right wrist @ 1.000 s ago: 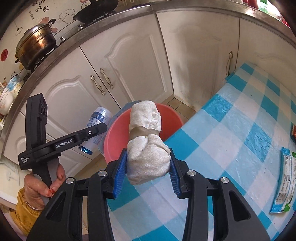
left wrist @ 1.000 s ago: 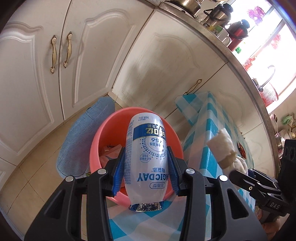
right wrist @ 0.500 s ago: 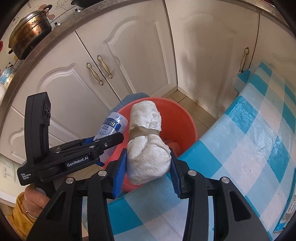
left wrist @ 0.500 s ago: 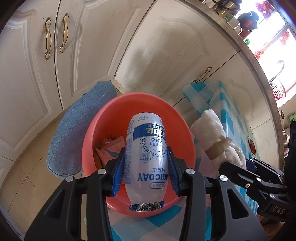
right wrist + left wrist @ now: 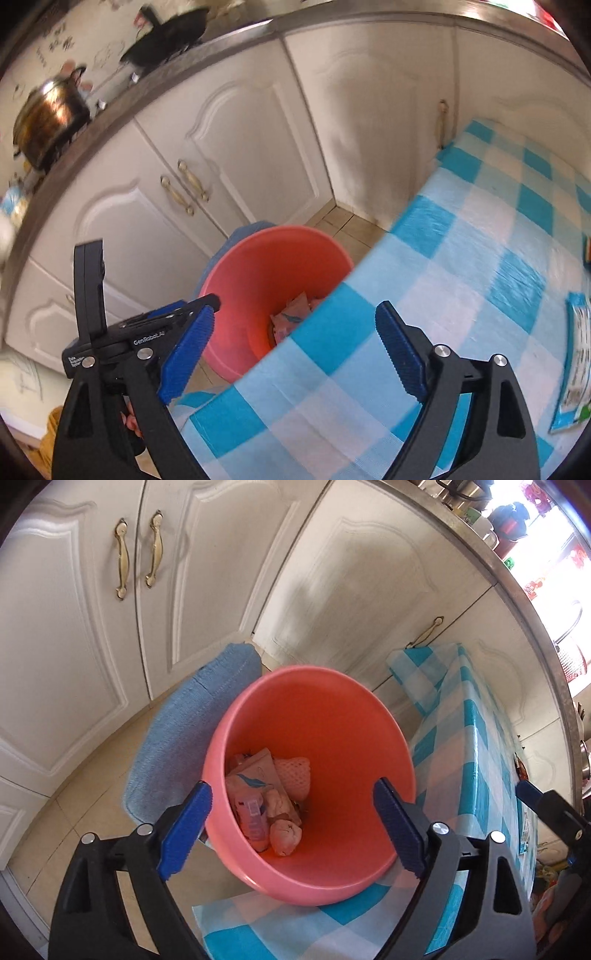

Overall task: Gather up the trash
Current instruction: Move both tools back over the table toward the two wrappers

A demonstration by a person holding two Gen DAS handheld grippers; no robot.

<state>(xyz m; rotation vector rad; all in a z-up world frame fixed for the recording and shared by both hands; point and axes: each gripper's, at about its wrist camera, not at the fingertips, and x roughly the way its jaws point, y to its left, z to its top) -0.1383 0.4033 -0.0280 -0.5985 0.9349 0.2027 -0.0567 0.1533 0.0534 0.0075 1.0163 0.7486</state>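
A pink bucket (image 5: 332,716) stands on the floor beside the table; it also shows in the right wrist view (image 5: 258,266). Several pieces of trash (image 5: 269,805) lie at its bottom, among them a tissue packet, a wad and a small bottle. My left gripper (image 5: 291,830) is open and empty, held right above the bucket's mouth. My right gripper (image 5: 295,354) is open and empty above the table's edge, next to the bucket. The left gripper's body (image 5: 122,336) shows at the left in the right wrist view.
The table has a blue and white checked cloth (image 5: 461,266). A blue-edged wrapper (image 5: 576,362) lies on it at the right. A blue mat (image 5: 184,738) lies on the floor behind the bucket. White cabinet doors (image 5: 92,627) stand close behind, with pots on the counter (image 5: 48,114).
Both grippers have opened. The white bottle has left my left gripper and the wrapped white bundle has left my right gripper. The right gripper has drawn back over the table.
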